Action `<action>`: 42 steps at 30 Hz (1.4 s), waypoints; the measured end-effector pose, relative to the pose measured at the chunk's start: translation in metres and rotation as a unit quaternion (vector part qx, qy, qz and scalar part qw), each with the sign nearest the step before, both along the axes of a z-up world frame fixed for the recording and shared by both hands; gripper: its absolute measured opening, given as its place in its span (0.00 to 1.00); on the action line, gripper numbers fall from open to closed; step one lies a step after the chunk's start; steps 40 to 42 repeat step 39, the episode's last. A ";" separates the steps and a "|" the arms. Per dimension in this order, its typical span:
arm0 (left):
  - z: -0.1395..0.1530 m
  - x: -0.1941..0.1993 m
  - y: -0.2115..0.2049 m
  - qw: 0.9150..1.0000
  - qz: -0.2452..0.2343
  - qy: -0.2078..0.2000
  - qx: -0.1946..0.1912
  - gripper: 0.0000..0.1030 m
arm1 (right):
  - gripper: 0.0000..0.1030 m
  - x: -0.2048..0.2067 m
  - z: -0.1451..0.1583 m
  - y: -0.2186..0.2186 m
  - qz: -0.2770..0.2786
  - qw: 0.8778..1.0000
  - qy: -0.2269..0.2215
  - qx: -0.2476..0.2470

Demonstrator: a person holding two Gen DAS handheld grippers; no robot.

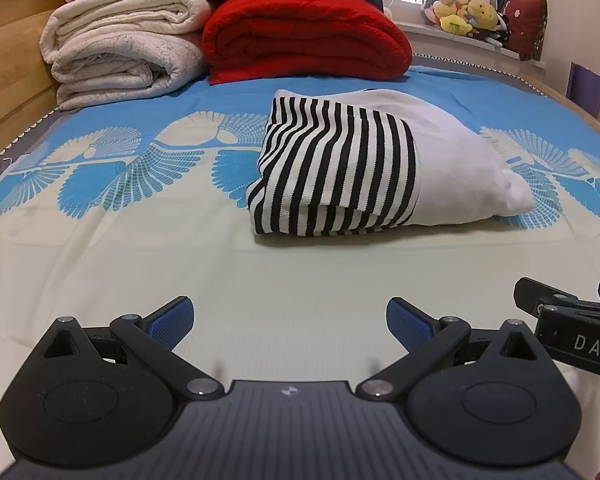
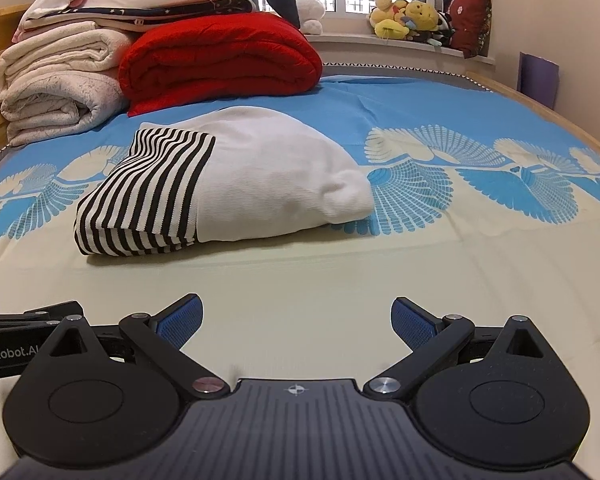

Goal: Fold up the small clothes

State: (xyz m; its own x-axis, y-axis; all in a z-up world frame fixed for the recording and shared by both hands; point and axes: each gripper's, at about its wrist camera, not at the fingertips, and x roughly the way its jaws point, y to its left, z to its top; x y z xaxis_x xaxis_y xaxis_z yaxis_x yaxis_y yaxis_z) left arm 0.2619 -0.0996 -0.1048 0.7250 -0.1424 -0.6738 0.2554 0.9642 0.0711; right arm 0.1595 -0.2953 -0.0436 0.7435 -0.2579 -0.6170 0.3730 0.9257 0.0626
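Writing: white letters "DAS" show on the right gripper (image 1: 572, 322) body at the edge of the left wrist view; "enRobot.AI", cut off at the frame edge, shows on the left gripper (image 2: 4, 344) body in the right wrist view.
Left gripper fingers: released, the two blue pads (image 1: 172, 322) spread wide with only bed sheet (image 1: 100, 248) between them.
Right gripper fingers: released too, blue pads (image 2: 414, 322) apart, gripping nothing.
Garment: one folded piece, black-and-white striped at one end and plain white at the other (image 1: 340, 172) (image 2: 220, 184), lies flat on the bed.
Garment and fingers: it sits ahead of both pairs of fingers and apart from them, a strip of cream sheet between; right of centre for the left gripper, left of centre for the right.
Grippers: two, side by side, low over the sheet.
Blankets: one red folded blanket (image 2: 220, 56) and a stack of cream ones (image 2: 56, 80) behind the garment.
Windowsill: a cluster of plush toys (image 2: 412, 18); the number cannot be told.
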 end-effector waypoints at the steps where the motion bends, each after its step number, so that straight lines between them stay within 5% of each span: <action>1: 0.000 0.000 0.000 1.000 0.000 0.000 0.000 0.99 | 0.97 0.000 0.000 0.000 0.000 1.000 0.000 0.000; 42: -0.001 -0.003 -0.002 1.000 0.000 -0.005 0.006 0.99 | 0.97 0.001 -0.003 0.007 0.012 1.000 0.005 0.005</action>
